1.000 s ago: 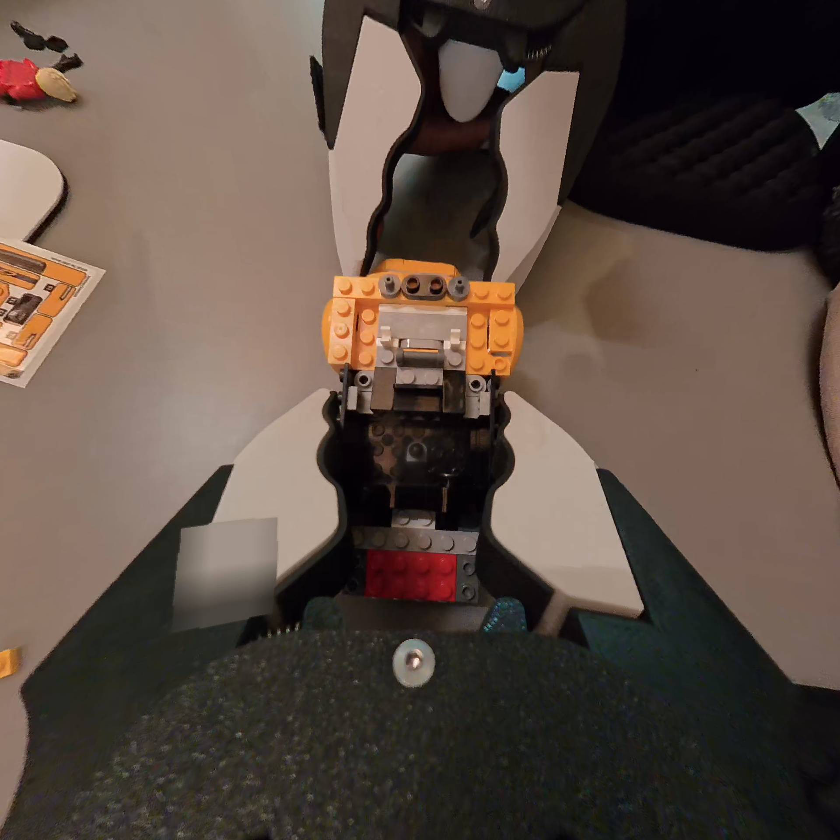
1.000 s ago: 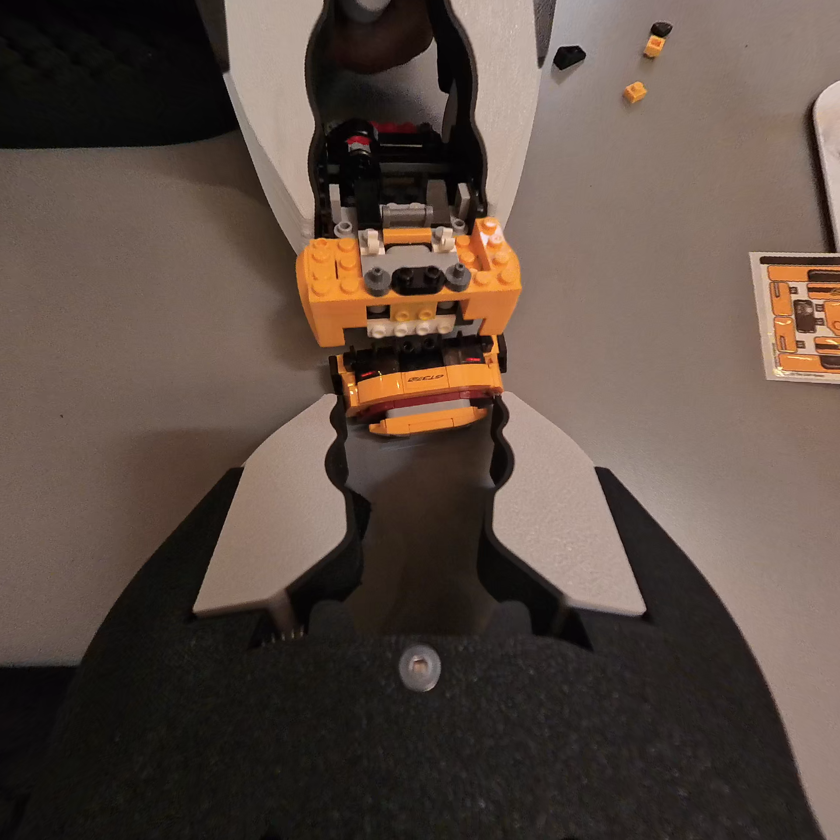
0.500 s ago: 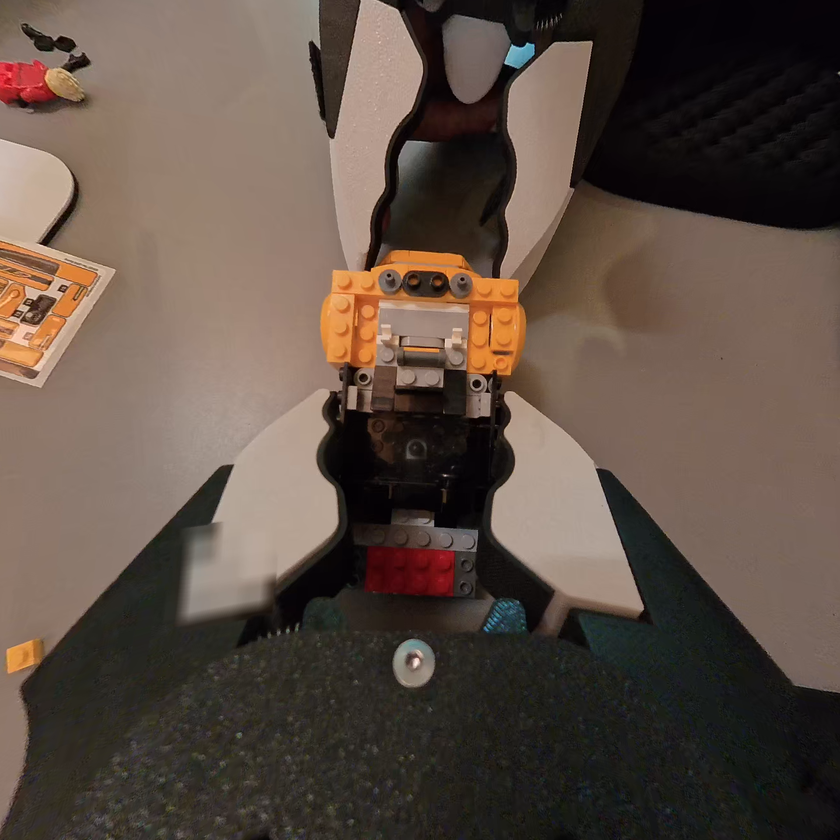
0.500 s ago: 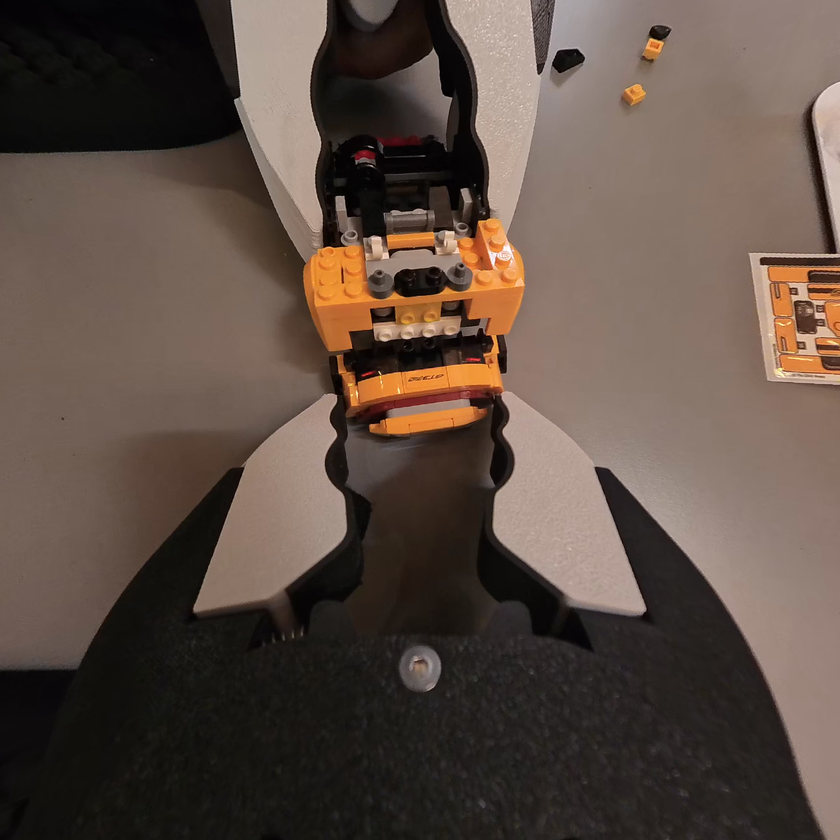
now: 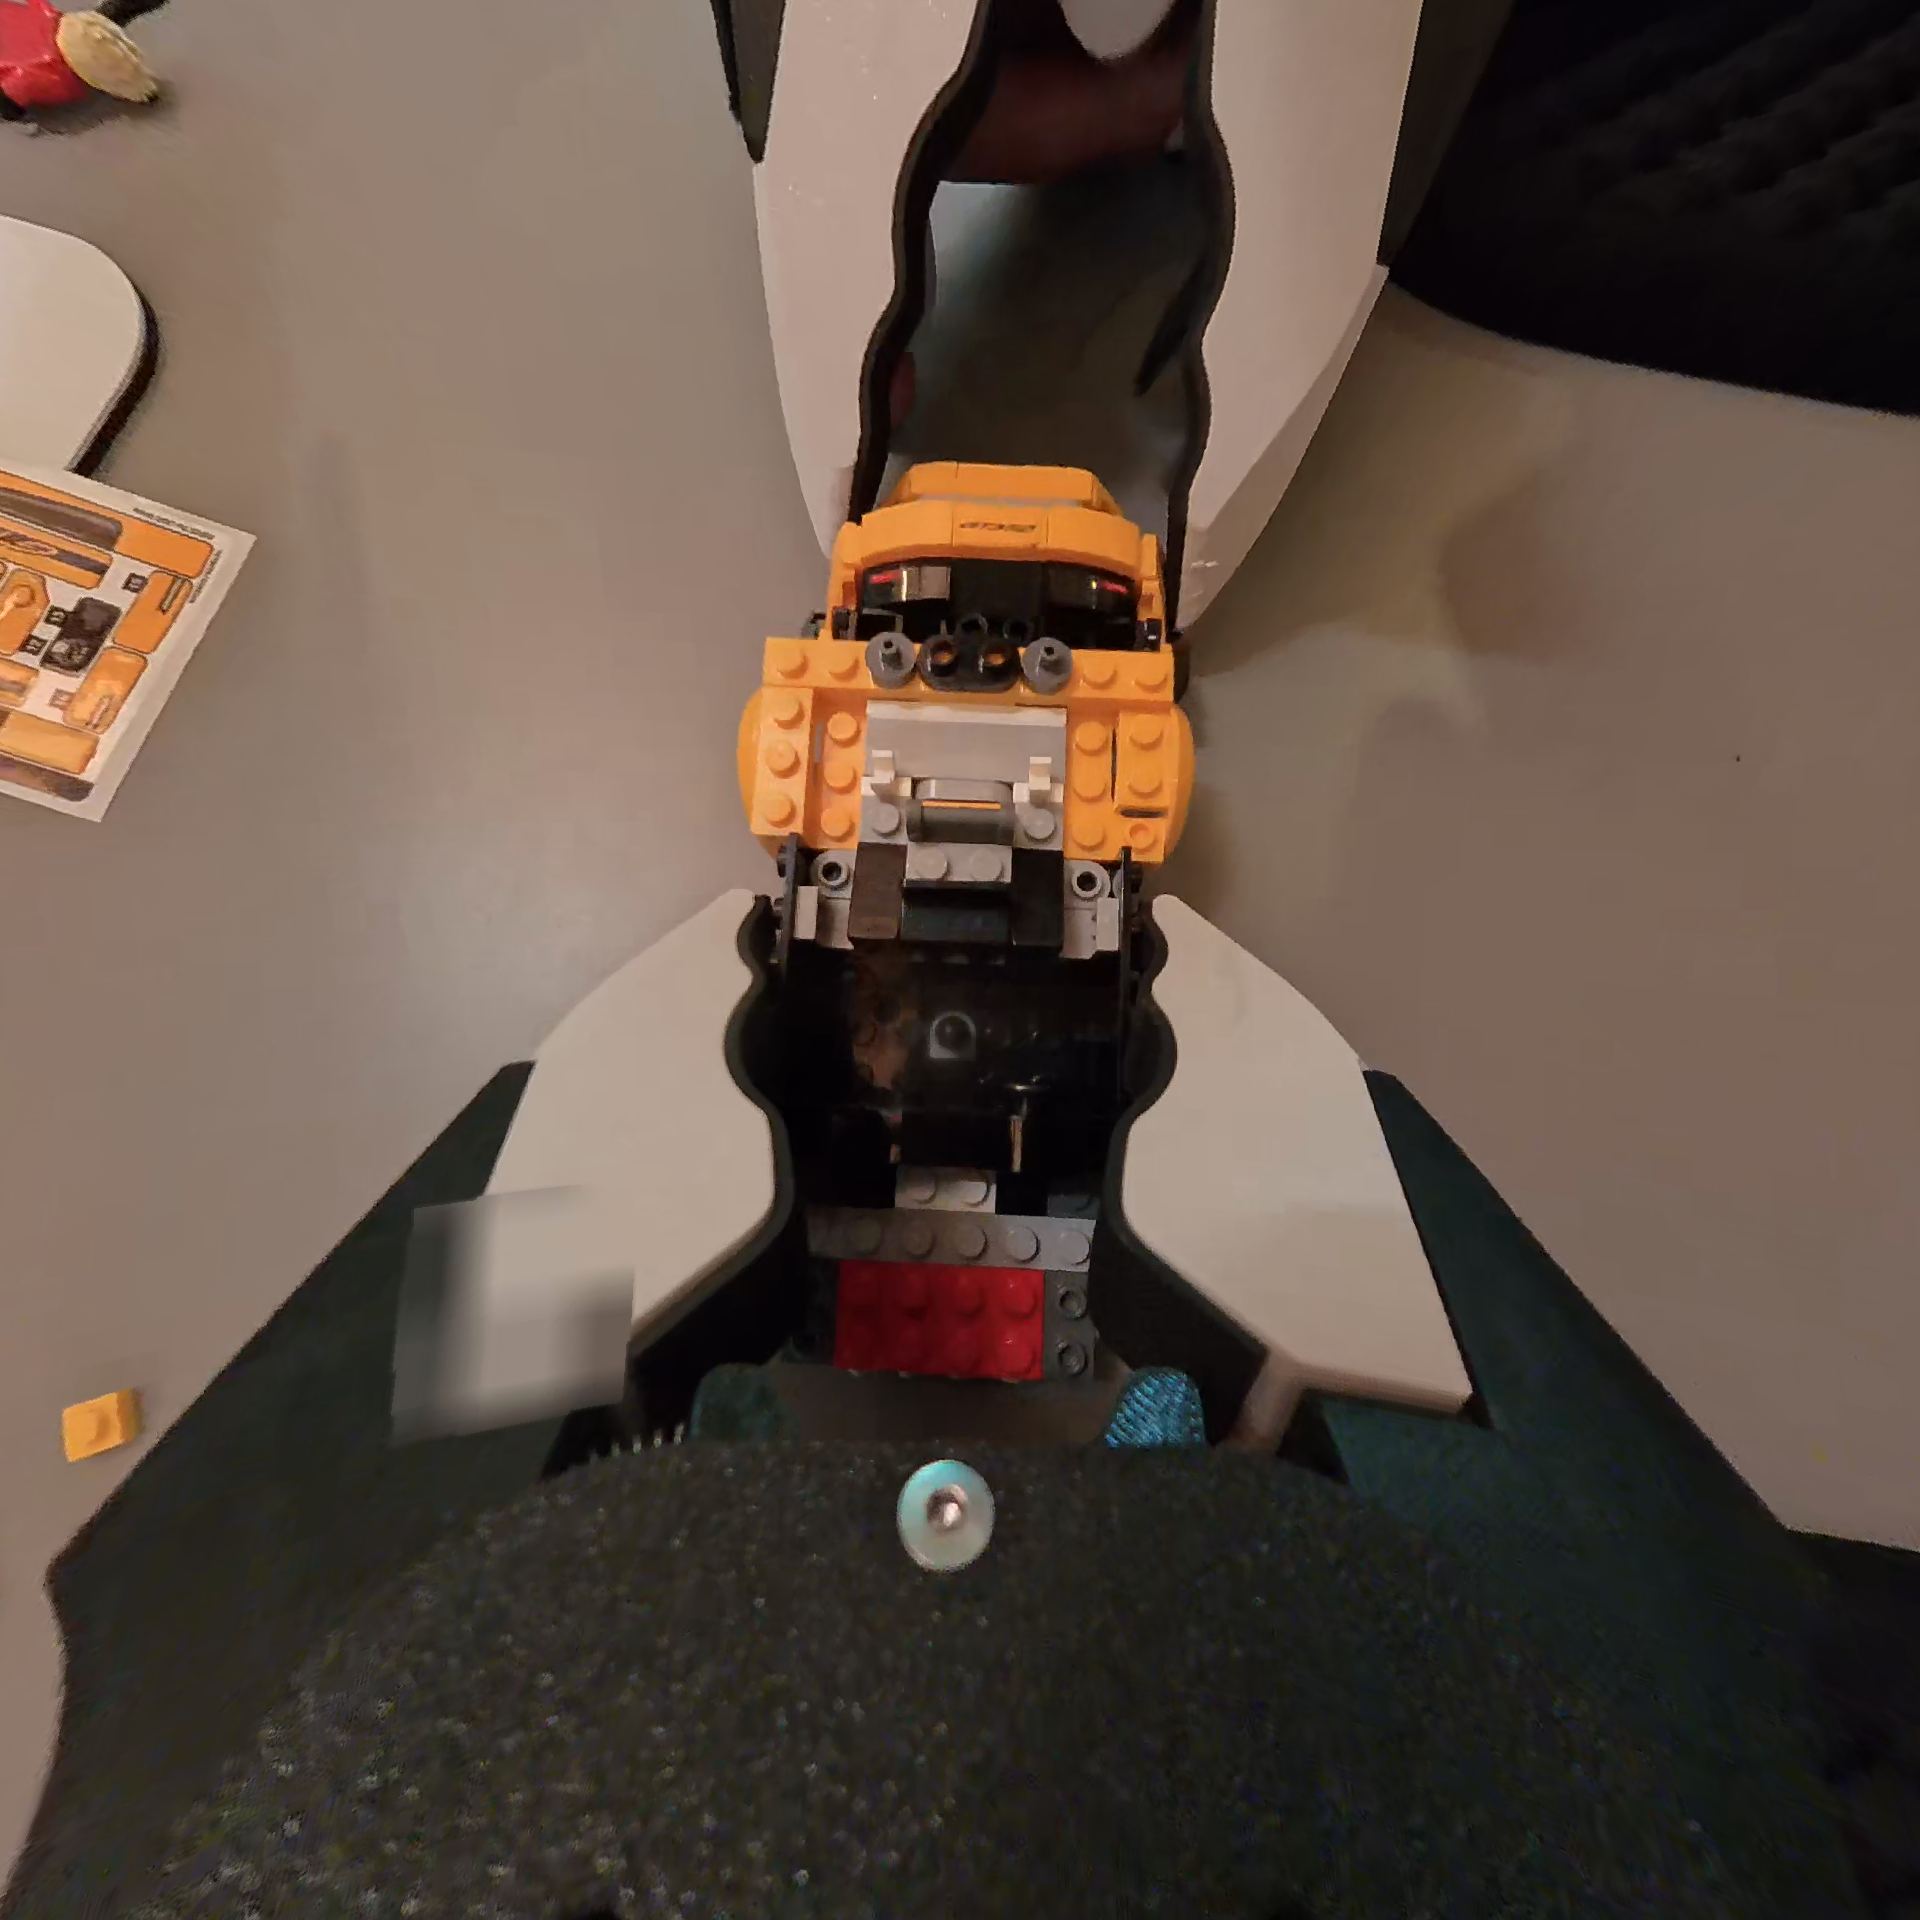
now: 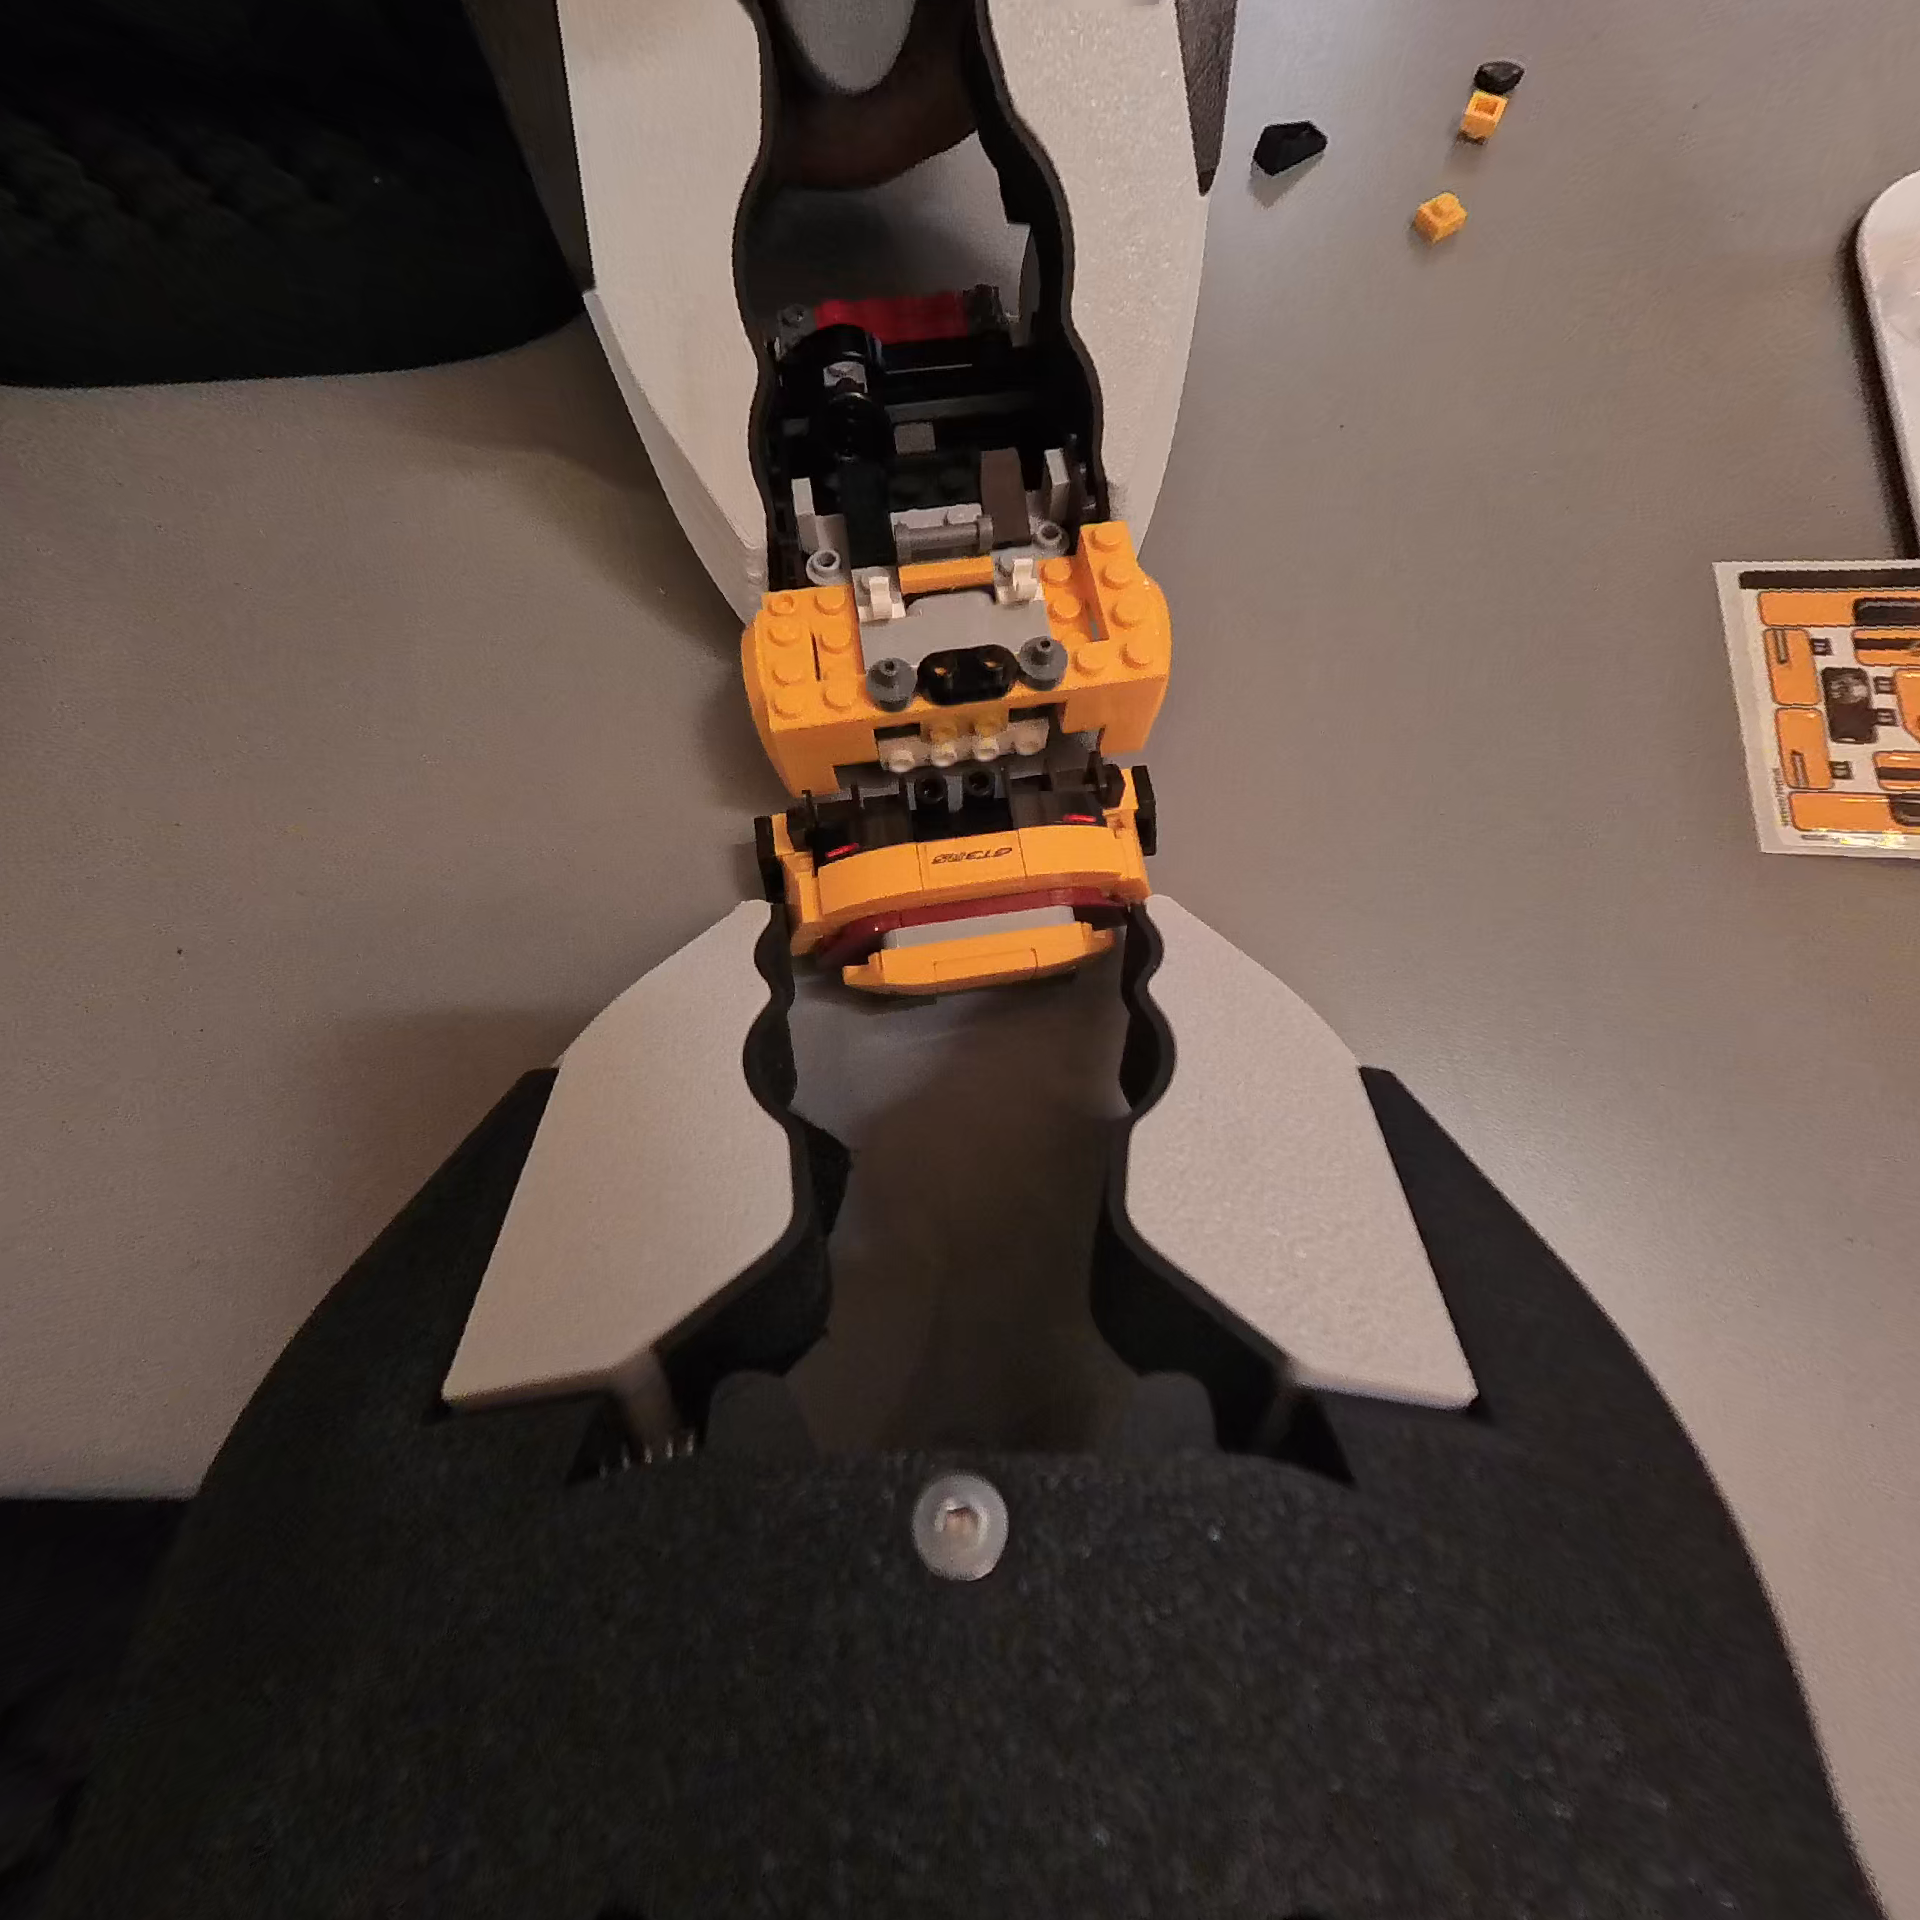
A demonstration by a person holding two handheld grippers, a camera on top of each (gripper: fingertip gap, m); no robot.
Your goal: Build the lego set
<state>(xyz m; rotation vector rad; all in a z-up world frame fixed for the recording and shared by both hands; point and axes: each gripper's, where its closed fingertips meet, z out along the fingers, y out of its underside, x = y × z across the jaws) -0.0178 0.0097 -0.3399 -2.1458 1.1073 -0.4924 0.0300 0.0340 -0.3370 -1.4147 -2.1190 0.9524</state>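
Observation:
My left gripper (image 5: 951, 914) is shut on the black chassis of a partly built orange lego car (image 5: 961, 758), with a red brick (image 5: 935, 1330) deep between the jaws. My right gripper (image 6: 956, 914) is shut on a small orange rear section (image 6: 956, 883) with red lights. It holds this section right against the car's orange back end (image 6: 956, 665). I cannot tell whether the two are locked together. Each gripper faces the other, and the right one's white fingers (image 5: 821, 312) show at the top of the left wrist view.
A sticker sheet (image 5: 94, 644) (image 6: 1829, 707) lies flat on the grey table. Loose small orange pieces (image 5: 101, 1423) (image 6: 1441, 218) and a black piece (image 6: 1288, 145) lie nearby. There is a white tray (image 5: 52, 343), a red minifigure (image 5: 62, 62) and a black textured mat (image 5: 1714, 187).
The two grippers have drawn closer and the car has tilted. The rear section now shows above the orange back end in the left wrist view. Both grips are unchanged.

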